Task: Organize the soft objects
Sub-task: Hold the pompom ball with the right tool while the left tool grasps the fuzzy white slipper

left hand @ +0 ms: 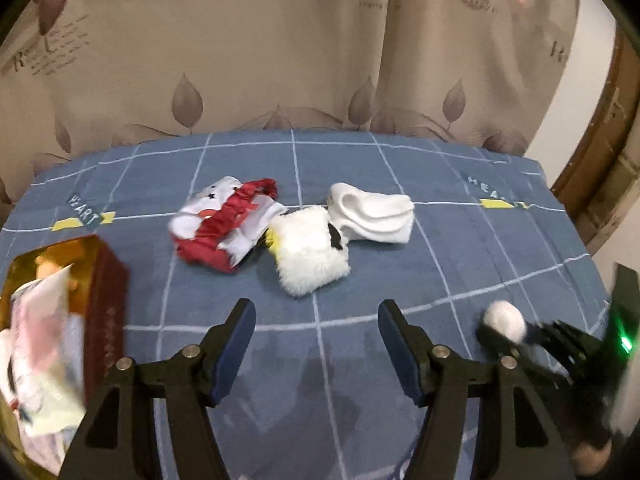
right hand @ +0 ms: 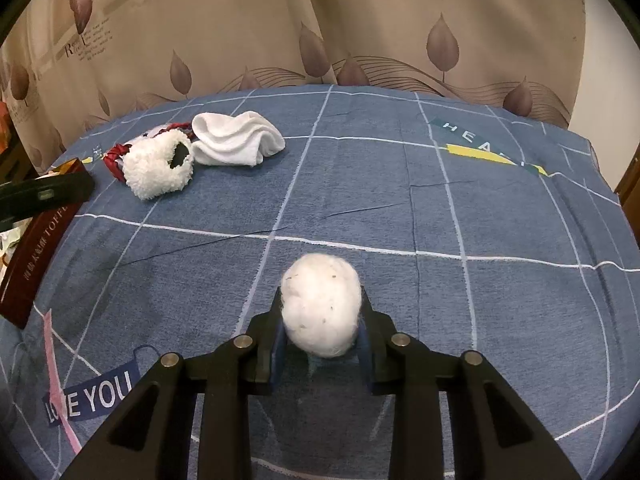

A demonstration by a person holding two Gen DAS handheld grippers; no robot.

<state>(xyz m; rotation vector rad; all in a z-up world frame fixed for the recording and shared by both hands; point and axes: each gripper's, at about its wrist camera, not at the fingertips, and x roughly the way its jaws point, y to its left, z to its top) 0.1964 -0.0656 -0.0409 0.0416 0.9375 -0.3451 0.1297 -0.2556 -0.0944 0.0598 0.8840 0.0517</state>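
Right tongs (right hand: 322, 312) clamped on a white fluffy ball (right hand: 320, 304), pads pressing both its sides. Left tongs (left hand: 316, 344) spread wide, empty, above the blue checked bedsheet (left hand: 400, 272); ball well off to their right.

The right gripper (right hand: 322, 312) stands at six o'clock, its pads pressed on a white fluffy ball (right hand: 320, 304) over the blue checked cloth (right hand: 480, 208); at ten o'clock lie a fleecy white piece (right hand: 154, 174), a folded white sock (right hand: 236, 140) touching it, and red-trimmed fabric (right hand: 116, 156) behind; at nine o'clock, a dark red box (right hand: 32, 256).
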